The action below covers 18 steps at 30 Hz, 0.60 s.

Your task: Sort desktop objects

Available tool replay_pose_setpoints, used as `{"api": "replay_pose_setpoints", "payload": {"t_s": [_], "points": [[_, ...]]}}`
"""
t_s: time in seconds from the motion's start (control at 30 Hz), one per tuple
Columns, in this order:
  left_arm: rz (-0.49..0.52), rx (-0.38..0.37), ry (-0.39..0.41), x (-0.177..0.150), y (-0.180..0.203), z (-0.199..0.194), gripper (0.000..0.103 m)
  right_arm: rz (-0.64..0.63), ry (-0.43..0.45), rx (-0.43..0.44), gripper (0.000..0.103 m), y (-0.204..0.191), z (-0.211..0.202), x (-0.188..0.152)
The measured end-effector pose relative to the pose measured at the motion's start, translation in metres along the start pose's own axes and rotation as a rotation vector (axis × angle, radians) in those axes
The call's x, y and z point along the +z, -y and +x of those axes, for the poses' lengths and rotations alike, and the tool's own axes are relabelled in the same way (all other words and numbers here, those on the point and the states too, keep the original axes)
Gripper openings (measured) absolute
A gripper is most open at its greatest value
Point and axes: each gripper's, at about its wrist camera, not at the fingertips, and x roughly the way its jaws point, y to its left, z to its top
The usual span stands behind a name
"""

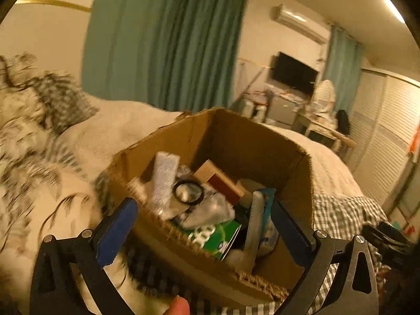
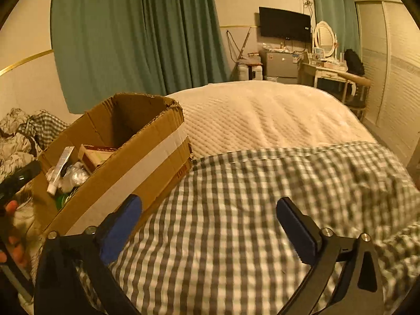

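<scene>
An open cardboard box (image 1: 236,136) stands on the bed, filled with small items: a white tube (image 1: 164,181), a black ring (image 1: 188,192), a wooden box (image 1: 220,181), a green packet (image 1: 215,237), a grey comb (image 1: 254,223). My left gripper (image 1: 203,212) is open, its blue pads straddling the box's near corner with nothing pressed between them. In the right wrist view the same box (image 2: 136,152) sits at the left. My right gripper (image 2: 208,216) hangs open over the checked blanket (image 2: 249,210), holding nothing.
A cream quilted bedspread (image 2: 257,113) covers the bed beyond the blanket. Patterned bedding (image 1: 31,136) lies left of the box. Teal curtains (image 2: 131,34), a wall television (image 2: 284,23) and a dressing table (image 2: 330,71) stand at the far end. A person's fingers (image 2: 13,233) show at the left edge.
</scene>
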Motion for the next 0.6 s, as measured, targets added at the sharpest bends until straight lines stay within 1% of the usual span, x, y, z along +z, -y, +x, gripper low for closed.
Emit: {"api": "replay_pose_setpoints", "payload": {"t_s": [0.07, 0.13, 0.2, 0.27, 0.4, 0.47, 0.53, 0.6], "points": [[0.016, 0.031, 0.005, -0.003, 0.007, -0.015, 0.103, -0.034, -0.003, -0.025, 0.102, 0.0, -0.022, -0.003], [0.057, 0.045, 0.009, -0.006, 0.017, -0.03, 0.103, -0.063, 0.003, -0.062, 0.102, 0.001, -0.043, -0.006], [0.081, 0.063, -0.013, -0.011, 0.027, -0.042, 0.103, -0.073, 0.014, -0.09, 0.102, 0.006, -0.065, -0.008], [0.083, 0.096, -0.036, -0.018, 0.04, -0.052, 0.103, -0.066, 0.017, -0.088, 0.102, 0.012, -0.079, -0.008], [0.07, 0.114, 0.016, -0.031, 0.074, -0.076, 0.103, -0.053, 0.047, -0.083, 0.102, 0.024, -0.103, -0.008], [0.076, 0.136, 0.012, -0.036, 0.091, -0.078, 0.103, -0.057, 0.056, -0.081, 0.102, 0.033, -0.11, -0.011], [0.098, 0.136, -0.009, -0.047, 0.11, -0.076, 0.103, -0.064, 0.062, -0.077, 0.102, 0.04, -0.113, -0.015], [0.123, 0.138, -0.011, -0.06, 0.123, -0.074, 0.103, -0.062, 0.064, -0.08, 0.102, 0.052, -0.112, -0.023]]}}
